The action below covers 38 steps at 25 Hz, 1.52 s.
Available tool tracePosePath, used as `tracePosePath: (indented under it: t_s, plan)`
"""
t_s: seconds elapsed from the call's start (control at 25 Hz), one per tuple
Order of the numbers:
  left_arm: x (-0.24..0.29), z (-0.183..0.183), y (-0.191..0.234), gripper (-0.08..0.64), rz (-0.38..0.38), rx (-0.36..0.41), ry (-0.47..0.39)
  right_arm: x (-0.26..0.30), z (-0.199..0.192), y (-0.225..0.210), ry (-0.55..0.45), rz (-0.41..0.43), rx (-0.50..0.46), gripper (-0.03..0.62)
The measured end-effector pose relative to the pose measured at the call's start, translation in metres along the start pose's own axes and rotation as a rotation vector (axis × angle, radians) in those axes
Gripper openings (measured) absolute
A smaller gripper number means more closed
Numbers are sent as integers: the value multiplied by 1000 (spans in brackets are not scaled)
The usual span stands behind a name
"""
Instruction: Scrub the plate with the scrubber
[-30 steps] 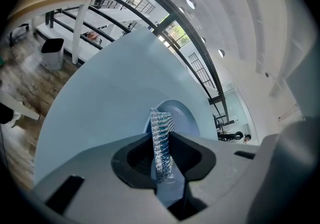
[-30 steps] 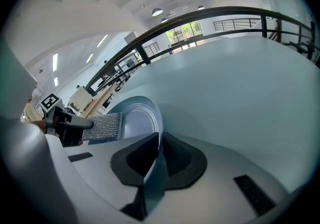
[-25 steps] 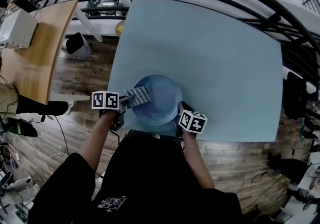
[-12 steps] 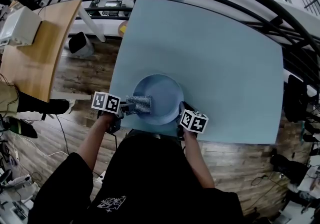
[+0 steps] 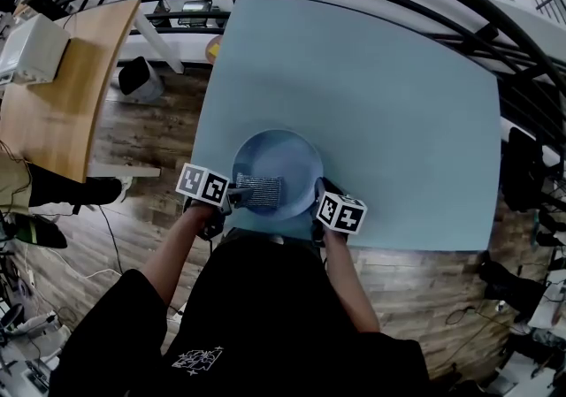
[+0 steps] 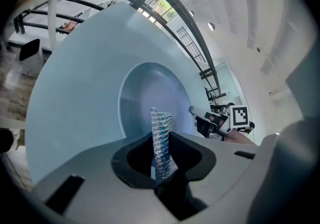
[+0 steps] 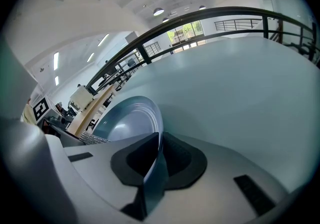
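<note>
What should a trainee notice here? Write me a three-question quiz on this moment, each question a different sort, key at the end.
1. True or false: the right claw is shut on the rim of the plate.
2. What is between the jaws of the left claw?
A. a folded cloth
B. the mesh scrubber
C. nothing
3. Fill in: the table under the plate is light ___.

Key: 1 true; 2 B; 3 blue.
</note>
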State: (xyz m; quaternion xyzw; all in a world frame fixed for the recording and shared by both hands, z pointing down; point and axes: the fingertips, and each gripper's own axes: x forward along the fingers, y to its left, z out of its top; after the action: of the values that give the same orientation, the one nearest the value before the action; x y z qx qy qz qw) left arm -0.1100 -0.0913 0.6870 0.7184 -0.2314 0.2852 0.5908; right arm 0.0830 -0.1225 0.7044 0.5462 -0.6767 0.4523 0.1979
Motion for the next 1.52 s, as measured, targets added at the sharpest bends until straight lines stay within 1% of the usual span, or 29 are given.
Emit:
tracePosePath:
  t_s: [0.32, 0.52, 0.84, 1.16, 1.36, 1.52]
  plan:
    - [22, 10, -13, 91, -16, 25, 13, 2, 0, 1, 2, 6, -1, 29]
    - [34, 17, -22, 91, -29, 25, 7, 1, 0, 0, 3, 1, -2, 29]
    - [51, 32, -33, 91, -29, 47, 6, 2, 0, -2, 9, 0, -6, 28]
    - [63, 50, -37, 91, -32, 30, -20, 2, 0, -4, 9, 3, -4, 28]
    - [59, 60, -35, 91, -18, 37, -35, 1, 1, -5, 7, -3, 1, 25]
    - [45, 65, -22, 92, -5, 13, -61, 3, 3, -3, 3, -15, -9, 23]
